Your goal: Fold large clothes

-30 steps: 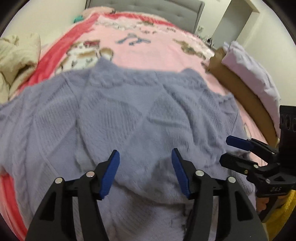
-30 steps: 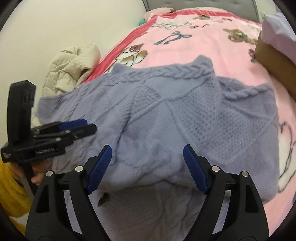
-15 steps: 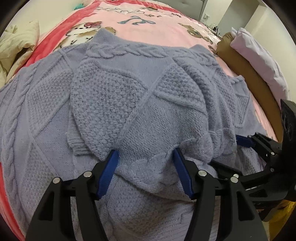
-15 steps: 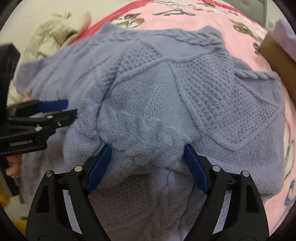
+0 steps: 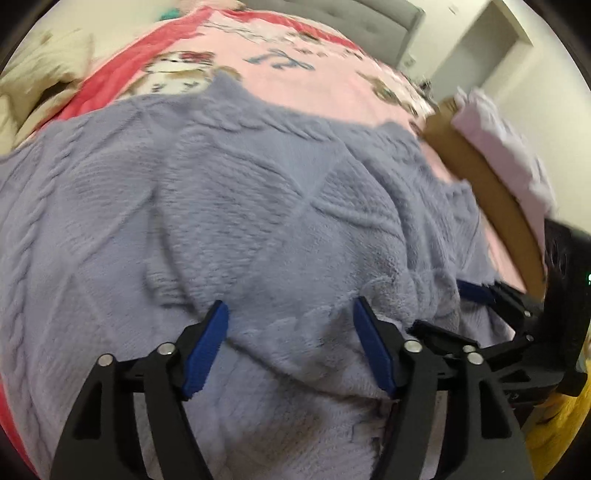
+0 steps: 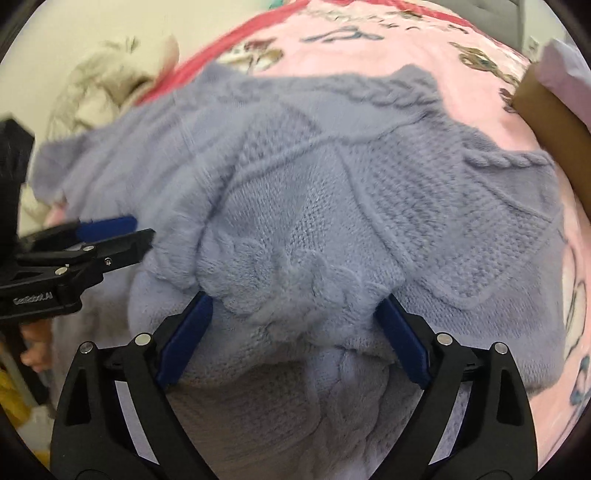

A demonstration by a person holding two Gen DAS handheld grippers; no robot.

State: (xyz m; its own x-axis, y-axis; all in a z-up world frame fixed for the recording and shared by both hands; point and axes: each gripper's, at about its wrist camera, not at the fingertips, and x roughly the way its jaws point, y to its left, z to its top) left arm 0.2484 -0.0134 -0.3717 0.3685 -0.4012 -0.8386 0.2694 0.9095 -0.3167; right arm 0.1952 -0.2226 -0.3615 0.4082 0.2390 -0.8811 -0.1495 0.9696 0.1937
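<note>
A large lavender cable-knit sweater (image 5: pixel 258 206) lies spread over the pink bed and also fills the right wrist view (image 6: pixel 332 192). My left gripper (image 5: pixel 291 339) is open, its blue pads on either side of a bunched near edge of the sweater. My right gripper (image 6: pixel 295 332) is open too, a thick cabled fold of the sweater sitting between its pads. The right gripper shows at the right of the left wrist view (image 5: pixel 480 306), and the left gripper shows at the left of the right wrist view (image 6: pixel 118 232).
The bed has a pink patterned blanket (image 5: pixel 314 74) with a red border. A cream duvet (image 6: pixel 96 92) is heaped at the left by the wall. A brown cushion (image 5: pixel 480 177) and a lilac pillow (image 5: pixel 502 133) lie at the right. A grey headboard (image 5: pixel 351 14) stands behind.
Both grippers came down onto the sweater's near edge and the fabric bunched up between their pads. In the last half second the views pulled back slightly with motion blur; both stay open.
</note>
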